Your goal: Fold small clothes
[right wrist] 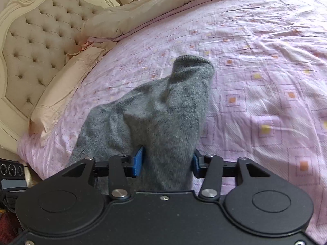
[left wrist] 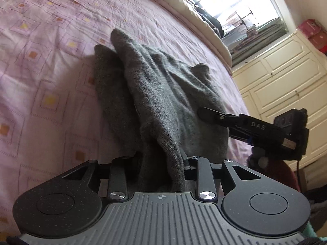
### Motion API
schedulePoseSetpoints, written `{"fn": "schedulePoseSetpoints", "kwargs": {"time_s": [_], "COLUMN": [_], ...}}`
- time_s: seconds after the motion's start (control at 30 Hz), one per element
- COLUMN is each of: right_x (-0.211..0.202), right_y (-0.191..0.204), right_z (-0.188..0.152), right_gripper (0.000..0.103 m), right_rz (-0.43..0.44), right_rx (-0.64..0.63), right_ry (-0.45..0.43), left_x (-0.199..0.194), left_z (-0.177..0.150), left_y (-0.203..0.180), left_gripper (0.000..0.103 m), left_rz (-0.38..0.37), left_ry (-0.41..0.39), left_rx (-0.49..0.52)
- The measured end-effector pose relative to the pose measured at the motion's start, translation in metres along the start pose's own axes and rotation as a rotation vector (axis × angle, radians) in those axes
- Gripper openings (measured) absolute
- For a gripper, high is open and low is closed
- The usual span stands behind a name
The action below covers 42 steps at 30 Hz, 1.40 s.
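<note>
A pair of grey socks [left wrist: 159,85] lies lengthwise on the pink patterned bedsheet [left wrist: 51,65], toes pointing away. Their near end runs up between the fingers of my left gripper [left wrist: 163,163], which is shut on it; the cloth hides the fingertips. My right gripper [left wrist: 206,114] comes in from the right against the socks' side edge. In the right wrist view the grey socks [right wrist: 163,112] pass between the blue pads [right wrist: 139,161] of my right gripper [right wrist: 167,159]. The inner pad faces show beside the cloth, so the jaws stand open around it.
A cream tufted headboard [right wrist: 30,40] and pillows [right wrist: 67,94] stand at the bed's head. A folded cream blanket [left wrist: 194,10] lines the far edge below a bright window [left wrist: 235,6]. Cream wardrobe doors [left wrist: 276,81] stand beside the bed, red boxes [left wrist: 312,32] on top.
</note>
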State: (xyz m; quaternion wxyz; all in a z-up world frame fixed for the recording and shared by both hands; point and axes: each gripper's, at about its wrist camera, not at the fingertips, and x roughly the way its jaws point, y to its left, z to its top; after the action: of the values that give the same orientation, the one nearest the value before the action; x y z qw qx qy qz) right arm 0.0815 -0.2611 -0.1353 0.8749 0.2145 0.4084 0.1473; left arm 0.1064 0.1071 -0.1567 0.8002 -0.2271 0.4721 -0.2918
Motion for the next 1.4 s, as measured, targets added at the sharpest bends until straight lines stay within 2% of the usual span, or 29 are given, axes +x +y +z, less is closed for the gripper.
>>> {"fn": "schedulePoseSetpoints", "kwargs": {"time_s": [0.07,0.17,0.33,0.43,0.53,0.63,0.73,0.87,1.03,1.17,1.23,1.27,1.4], "right_x": [-0.006,-0.022,-0.046,-0.059,-0.066,-0.067,-0.067,-0.069,-0.069,-0.066,-0.062,-0.060,-0.043], "right_y": [-0.002,0.000,0.004,0.004,0.004,0.005,0.005,0.007,0.010,0.014,0.017,0.018,0.022], "right_z": [-0.005,-0.011,-0.019,-0.027,-0.032,-0.037,-0.040,-0.043,-0.041,-0.037,-0.034,-0.032,-0.020], "right_gripper": [0.062,0.063,0.065,0.068,0.068,0.069,0.069,0.069,0.069,0.069,0.069,0.070,0.070], "right_rz": [-0.014,-0.055,-0.092,-0.100,-0.107,-0.120,-0.130,-0.156,-0.168,-0.179,-0.183,-0.184,-0.195], "right_rx": [0.015,-0.007,-0.060,-0.081,-0.086,-0.099,-0.102,-0.124,-0.149,-0.181,-0.204,-0.213,-0.242], "right_ry": [-0.027,-0.086,-0.190,-0.240,-0.263,-0.274,-0.284,-0.299,-0.306,-0.303,-0.305,-0.305,-0.305], "left_x": [-0.003,-0.012,-0.023,-0.036,-0.053,-0.066,-0.074,-0.054,-0.015,0.022,0.036,0.039,0.024], "left_z": [-0.009,-0.013,-0.019,-0.029,-0.037,-0.035,-0.031,-0.010,0.019,0.030,0.028,0.026,0.011], "left_y": [0.001,-0.002,-0.025,-0.038,-0.064,-0.090,-0.110,-0.118,-0.101,-0.080,-0.064,-0.057,-0.039], "left_gripper": [0.034,0.036,0.040,0.040,0.040,0.046,0.047,0.052,0.052,0.052,0.051,0.052,0.054], "left_rz": [0.065,0.110,0.228,0.251,0.277,0.263,0.223,0.217,0.248,0.319,0.410,0.431,0.407], "left_ry": [-0.018,-0.064,-0.088,-0.126,-0.159,-0.183,-0.232,-0.307,-0.371,-0.349,-0.295,-0.280,-0.306], "left_rx": [0.029,0.043,0.167,0.230,0.349,0.452,0.494,0.498,0.412,0.364,0.338,0.320,0.266]}}
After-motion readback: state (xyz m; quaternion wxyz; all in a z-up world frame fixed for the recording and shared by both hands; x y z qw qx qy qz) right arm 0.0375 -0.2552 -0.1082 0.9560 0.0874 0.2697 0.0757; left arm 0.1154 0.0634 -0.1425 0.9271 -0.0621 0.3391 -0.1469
